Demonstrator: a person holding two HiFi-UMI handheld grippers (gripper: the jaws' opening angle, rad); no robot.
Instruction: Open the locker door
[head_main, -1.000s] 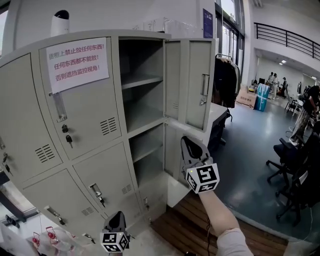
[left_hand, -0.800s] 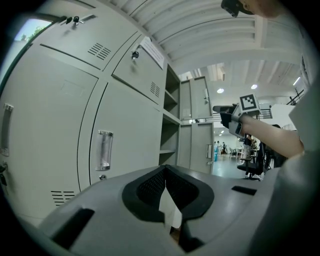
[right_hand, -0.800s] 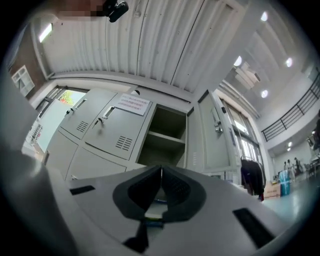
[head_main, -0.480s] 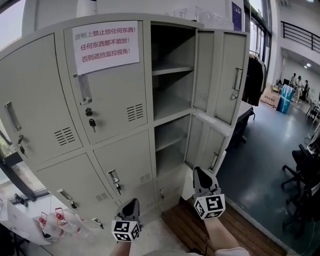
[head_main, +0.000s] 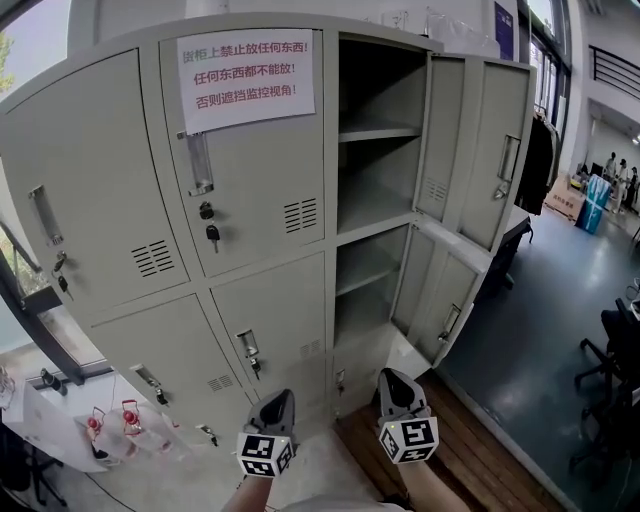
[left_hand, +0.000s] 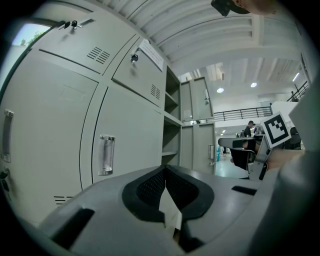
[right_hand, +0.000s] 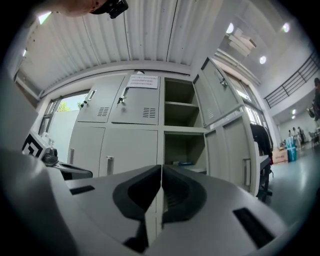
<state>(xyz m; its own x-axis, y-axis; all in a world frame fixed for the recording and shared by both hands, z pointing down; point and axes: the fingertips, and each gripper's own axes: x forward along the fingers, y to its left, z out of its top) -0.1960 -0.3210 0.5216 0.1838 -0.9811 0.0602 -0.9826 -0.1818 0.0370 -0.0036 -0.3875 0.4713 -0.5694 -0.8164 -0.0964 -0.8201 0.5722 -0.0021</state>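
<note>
L gripper (left_hand: 165, 169) at 6 o'clock, jaw tips together, nothing btwn. Closed locker door (left_hand: 127, 140) w/ handle (left_hand: 106, 155) at 9 o'clock. Open compartments (left_hand: 171, 125) at centre, open doors (left_hand: 201, 145) just beside. R gripper's marker cube (left_hand: 276, 129) at 3 o'clock.

Head view: the locker (head_main: 260, 200) stands on the floor, and I see a wood-plank strip (head_main: 480, 460) running along its base on the right. Past that is smooth grey floor (head_main: 530, 330), w/ dark office chairs (head_main: 612, 345) standing on it, well apart from the locker. In the open right column the upper shelf (head_main: 385, 132) sits above a mid shelf (head_main: 372, 225). Right gripper view: the lower shelf (right_hand: 197, 170) carries a flat bluish item (right_hand: 183, 163), too small for me to ID.
</note>
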